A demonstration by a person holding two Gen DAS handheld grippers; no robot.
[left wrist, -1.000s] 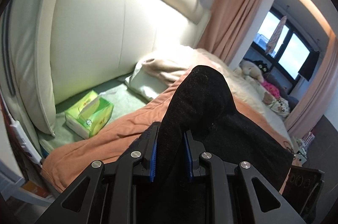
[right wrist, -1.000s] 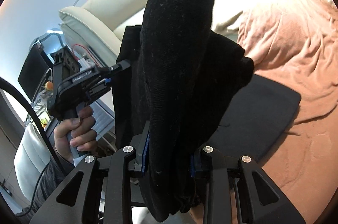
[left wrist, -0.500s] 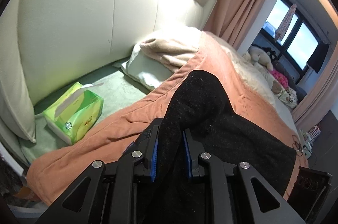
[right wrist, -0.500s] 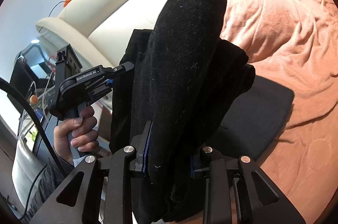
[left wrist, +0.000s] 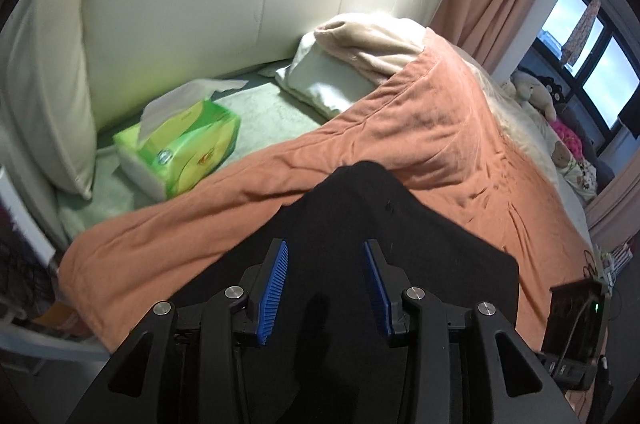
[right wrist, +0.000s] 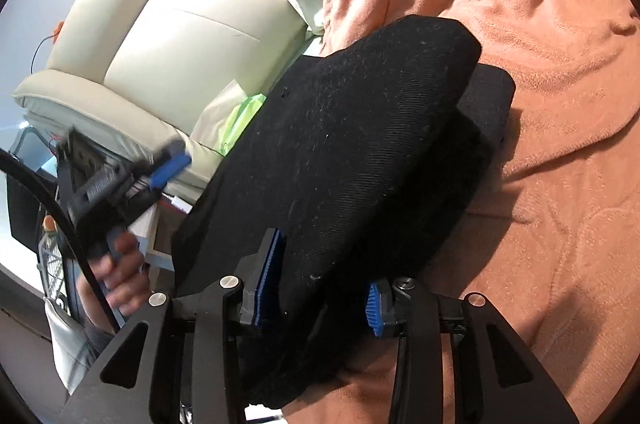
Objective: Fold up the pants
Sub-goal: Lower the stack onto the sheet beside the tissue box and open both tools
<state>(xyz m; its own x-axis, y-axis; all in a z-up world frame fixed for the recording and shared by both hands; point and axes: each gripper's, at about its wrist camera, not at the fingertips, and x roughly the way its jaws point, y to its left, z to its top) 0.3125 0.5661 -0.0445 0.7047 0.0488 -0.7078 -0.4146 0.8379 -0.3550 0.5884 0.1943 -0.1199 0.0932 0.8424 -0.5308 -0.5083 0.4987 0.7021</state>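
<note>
The black pants (left wrist: 360, 224) lie folded on the orange blanket (left wrist: 420, 128) of the bed. My left gripper (left wrist: 325, 256) is open just above them, blue pads apart, holding nothing. In the right wrist view the pants (right wrist: 360, 152) drape in a thick fold over my right gripper (right wrist: 320, 276). Its jaws stand wide with the cloth between them, loose rather than pinched. The left gripper (right wrist: 160, 172) shows there too, blurred, off the pants' left edge, in a hand.
A green tissue box (left wrist: 180, 148) sits on the pale green sheet near the cream headboard (left wrist: 200, 4). A pillow and beige blanket (left wrist: 352, 64) lie at the bed's head. Plush toys (left wrist: 536, 96) and a window are at the far right.
Both grippers lowered the pants onto the blanket and opened. The left gripper let go and pulled back from the cloth; the right jaws spread, with the fold still lying across them.
</note>
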